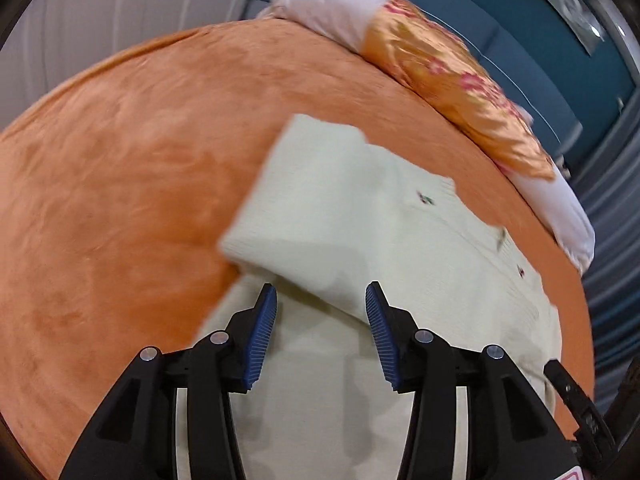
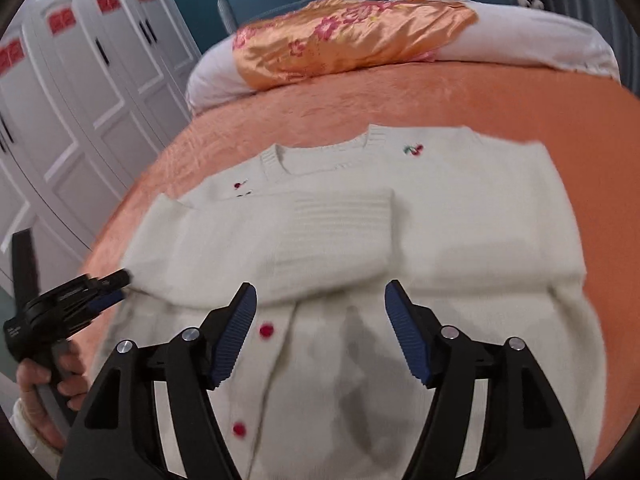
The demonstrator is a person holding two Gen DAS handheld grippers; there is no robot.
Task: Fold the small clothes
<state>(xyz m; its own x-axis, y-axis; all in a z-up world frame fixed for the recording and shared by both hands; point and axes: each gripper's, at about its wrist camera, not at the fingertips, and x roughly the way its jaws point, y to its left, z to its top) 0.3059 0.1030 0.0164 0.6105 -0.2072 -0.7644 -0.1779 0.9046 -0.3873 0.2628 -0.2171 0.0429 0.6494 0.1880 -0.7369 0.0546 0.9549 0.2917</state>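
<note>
A cream cardigan (image 2: pixel 352 240) lay flat on the bed's orange blanket (image 2: pixel 520 96), neck toward the pillows (image 2: pixel 352 36), red buttons (image 2: pixel 266 330) down its front. One sleeve (image 2: pixel 280 240) was folded across the chest. The right gripper (image 2: pixel 320 332) hung over the button line, jaws apart and holding nothing. The left gripper (image 1: pixel 320 336) stood over the folded sleeve's edge, jaws apart too, gripping nothing; a hand (image 2: pixel 52 384) held it at the cardigan's side.
</note>
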